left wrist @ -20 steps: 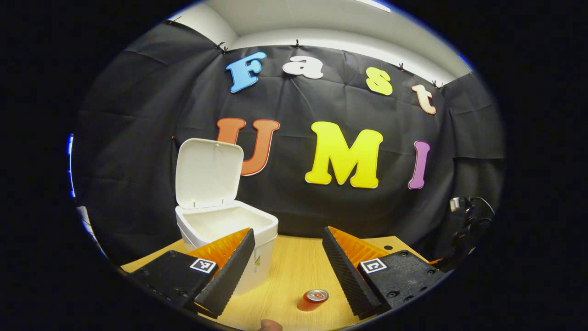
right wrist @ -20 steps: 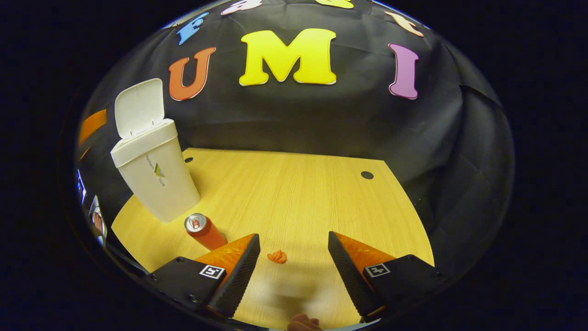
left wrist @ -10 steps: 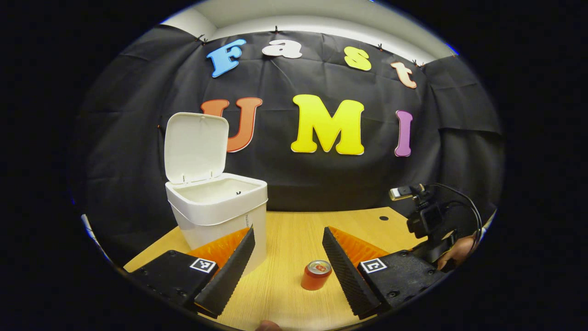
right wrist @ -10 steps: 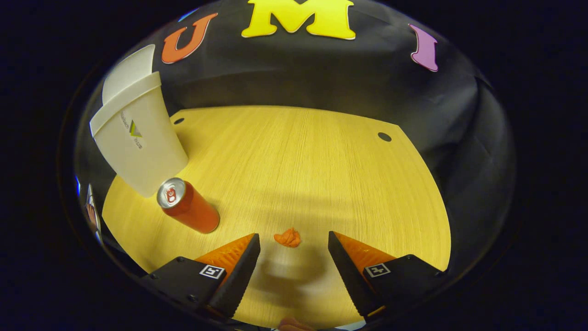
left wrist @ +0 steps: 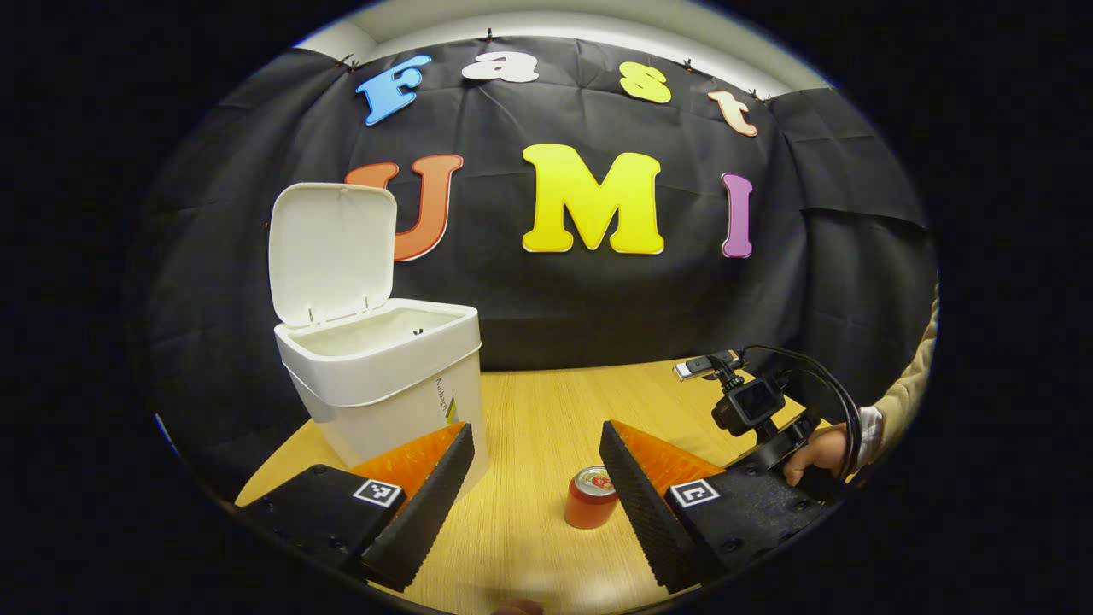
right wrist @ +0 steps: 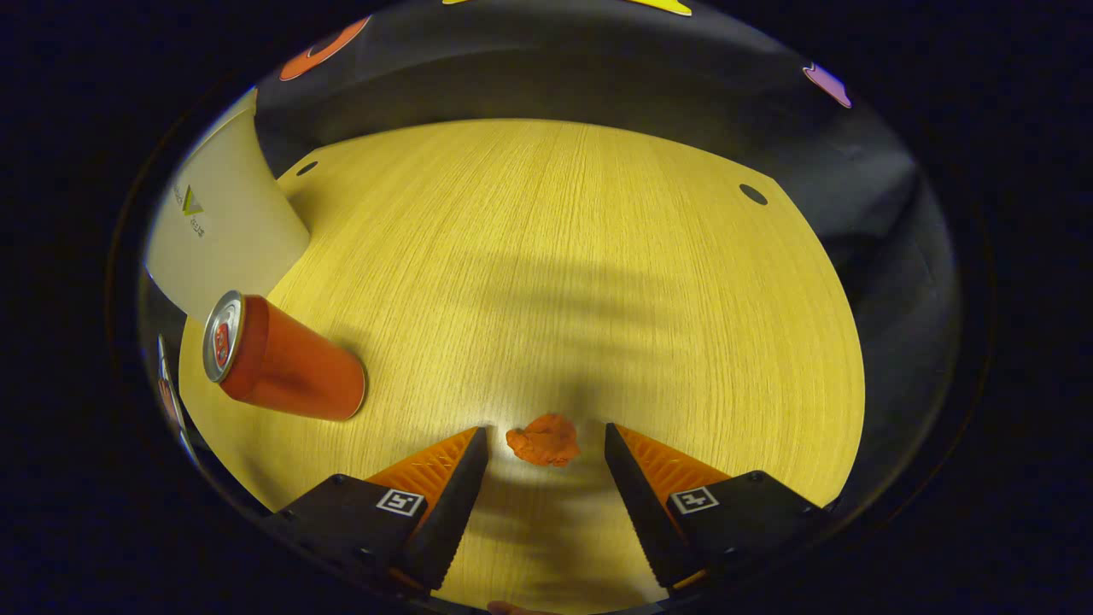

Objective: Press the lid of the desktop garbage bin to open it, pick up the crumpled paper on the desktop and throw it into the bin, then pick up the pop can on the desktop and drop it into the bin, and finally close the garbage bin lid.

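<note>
Sharp frames, soft tabletop shadows

Each gripper, left gripper [left wrist: 534,444] and right gripper [right wrist: 545,448], has black bodies with small screws, square black-and-white markers and ridged wedge jaws. A beige sleeve [left wrist: 909,397] with white cuff shows.

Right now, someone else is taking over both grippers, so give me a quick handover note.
Right hand-held gripper: open, low over the table, the paper lying between its fingertips, not yet gripped.
Left hand-held gripper: open, empty, held back from the bin.
Bin: at the table's left rear, lid standing open.
Can: upright on the table, to the right of the bin.
Done: lid opened.
Left: close on the paper and drop it into the bin, then the can, then shut the lid.
</note>
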### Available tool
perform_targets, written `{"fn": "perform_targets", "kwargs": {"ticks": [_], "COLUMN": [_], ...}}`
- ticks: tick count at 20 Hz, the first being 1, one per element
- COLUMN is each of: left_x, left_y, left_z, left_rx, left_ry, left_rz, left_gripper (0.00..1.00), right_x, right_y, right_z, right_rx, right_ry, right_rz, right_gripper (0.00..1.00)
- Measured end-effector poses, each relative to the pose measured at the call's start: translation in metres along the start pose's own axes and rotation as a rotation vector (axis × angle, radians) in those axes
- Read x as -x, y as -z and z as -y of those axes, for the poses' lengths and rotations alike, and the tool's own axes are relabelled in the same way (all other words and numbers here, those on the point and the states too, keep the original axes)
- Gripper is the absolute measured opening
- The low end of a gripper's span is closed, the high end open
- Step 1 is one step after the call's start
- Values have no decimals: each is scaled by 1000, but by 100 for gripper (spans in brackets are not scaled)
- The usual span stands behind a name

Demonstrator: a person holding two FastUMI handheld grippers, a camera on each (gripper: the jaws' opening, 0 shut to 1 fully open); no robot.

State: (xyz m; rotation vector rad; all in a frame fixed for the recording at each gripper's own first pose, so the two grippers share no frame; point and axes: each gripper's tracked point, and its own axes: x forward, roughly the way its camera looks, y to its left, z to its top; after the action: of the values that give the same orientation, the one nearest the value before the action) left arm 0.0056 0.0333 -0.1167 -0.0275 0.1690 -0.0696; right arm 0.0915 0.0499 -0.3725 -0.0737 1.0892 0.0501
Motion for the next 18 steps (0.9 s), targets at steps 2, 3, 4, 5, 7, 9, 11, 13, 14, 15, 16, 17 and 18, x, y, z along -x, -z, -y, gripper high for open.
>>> {"fn": "perform_targets", "kwargs": {"ticks": [2, 3, 4, 5, 7, 9, 11, 13, 14, 15, 16, 17, 18], "left_x": [-3, -3, -5, -7, -8, -6, -5, -4, -3, -2, -1, 0, 2], "left_y": [3, 3, 5, 7, 12, 13, 16, 17, 16, 16, 17, 18, 19], "left_z": [-2, -2, -3, -6, -14, -20, -21, -22, -21, -20, -21, -21, -21], "left_rx": [14, 14, 4, -14, -40, -39, -32, -35, -36, -38, -40, -41, -41], "left_ry": [4, 11, 15, 8, -1, -8, -12, -15, -13, -10, -12, -14, -15], "left_rz": [-8, -6, -10, -16, -29, -34, -38, -40, -38, -39, -42, -45, -44], "left_gripper": [98, 98, 98, 98, 98, 98, 98, 98, 100, 98, 98, 98, 98], "right_x": [0, 0, -2, -2, -7, -6, -5, -5, -4, -5, -4, -4, -4], "right_y": [0, -1, -1, -2, -2, -1, -2, 0, 0, 0, 0, 0, -1], "right_z": [2, 1, 4, 3, -1, -6, -6, -7, -7, -8, -7, -8, -9], "right_rx": [8, 16, 30, 31, 33, 41, 47, 49, 43, 36, 33, 32, 24], "right_ry": [3, 1, 21, 23, 7, 1, 4, -3, -7, -9, -13, -16, -20], "right_rz": [-8, -11, -16, -12, -20, -25, -27, -27, -26, -29, -28, -29, -24], "right_gripper": [87, 86, 88, 78, 66, 58, 53, 53, 51, 53, 51, 51, 51]}}
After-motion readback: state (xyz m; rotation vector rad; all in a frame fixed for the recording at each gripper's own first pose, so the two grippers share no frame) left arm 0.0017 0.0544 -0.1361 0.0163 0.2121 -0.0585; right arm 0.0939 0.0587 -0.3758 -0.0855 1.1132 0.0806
